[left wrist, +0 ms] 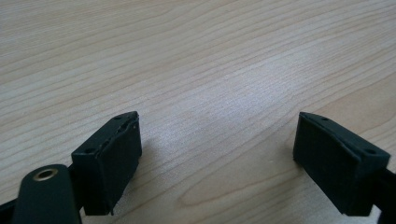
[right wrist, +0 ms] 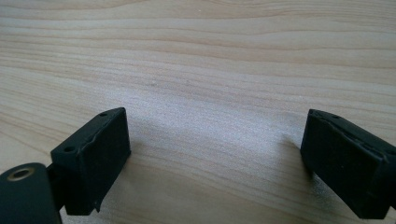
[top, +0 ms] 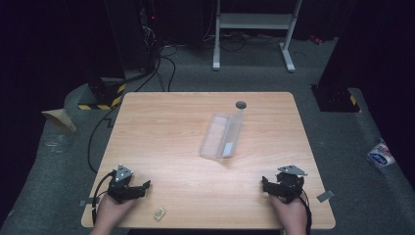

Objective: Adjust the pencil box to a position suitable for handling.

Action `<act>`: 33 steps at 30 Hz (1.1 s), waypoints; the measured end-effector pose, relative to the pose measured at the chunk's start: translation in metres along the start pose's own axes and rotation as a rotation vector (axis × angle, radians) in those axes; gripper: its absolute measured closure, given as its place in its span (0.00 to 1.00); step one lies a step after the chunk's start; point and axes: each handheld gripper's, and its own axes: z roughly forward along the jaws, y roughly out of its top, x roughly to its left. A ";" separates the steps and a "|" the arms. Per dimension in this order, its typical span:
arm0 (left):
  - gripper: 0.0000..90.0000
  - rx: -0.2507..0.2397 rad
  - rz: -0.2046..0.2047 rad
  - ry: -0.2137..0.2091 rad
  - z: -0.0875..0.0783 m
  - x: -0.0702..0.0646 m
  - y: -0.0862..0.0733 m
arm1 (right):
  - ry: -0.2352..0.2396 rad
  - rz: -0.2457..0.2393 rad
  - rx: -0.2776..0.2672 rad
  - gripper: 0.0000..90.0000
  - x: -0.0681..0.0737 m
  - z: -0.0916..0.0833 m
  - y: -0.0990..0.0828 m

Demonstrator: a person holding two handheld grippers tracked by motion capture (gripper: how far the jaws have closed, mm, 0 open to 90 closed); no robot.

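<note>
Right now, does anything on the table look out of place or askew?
The clear plastic case lies open and skewed mid-table. A small tan piece sits alone at the near edge. Both grippers are open and hold nothing.

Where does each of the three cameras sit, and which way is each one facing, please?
High view: above the person's side, looking forward and down on the table with the clear case; forearms, left gripper and right gripper enter at the bottom.
Left gripper view: rides the left gripper, looking along open jaws at bare wood.
Right gripper view: rides the right gripper, jaws open, the same.
Shared: both gripper views show the same wood grain, nothing between the jaws.
</note>
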 end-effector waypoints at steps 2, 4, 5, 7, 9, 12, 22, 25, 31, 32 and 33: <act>0.17 0.000 -0.003 -0.002 0.000 0.000 0.000 | 0.001 0.000 0.002 0.09 0.000 0.000 0.000; 0.17 -0.002 -0.003 -0.001 0.000 0.000 0.000 | 0.000 0.000 -0.001 0.09 0.000 0.000 0.000; 0.17 -0.001 -0.003 -0.002 0.000 0.000 0.000 | 0.001 0.000 0.000 0.09 0.000 0.000 0.000; 0.17 -0.001 0.005 0.004 0.000 0.000 0.000 | 0.003 0.003 0.001 0.09 0.000 -0.001 0.000; 0.17 -0.002 0.002 0.008 0.000 0.000 0.000 | 0.005 0.002 0.002 0.09 0.000 -0.001 0.000; 0.17 0.000 0.002 0.002 0.000 0.000 0.000 | 0.010 -0.006 0.001 0.09 -0.001 0.000 0.000; 0.17 0.001 0.004 0.002 0.000 0.000 0.000 | 0.018 -0.016 -0.017 0.16 -0.001 -0.003 0.001; 0.17 -0.002 -0.004 0.001 0.000 -0.001 0.000 | 0.027 -0.021 -0.032 0.17 0.000 -0.006 0.001; 0.17 0.001 0.000 0.001 -0.001 -0.001 0.000 | 0.041 -0.026 -0.066 0.22 0.006 -0.012 0.004; 0.18 -0.002 -0.002 0.002 -0.001 -0.001 -0.001 | 0.044 -0.031 -0.087 0.23 0.010 -0.015 0.007; 0.18 -0.002 -0.002 0.002 -0.001 -0.001 -0.001 | 0.043 -0.033 -0.098 0.24 0.011 -0.015 0.007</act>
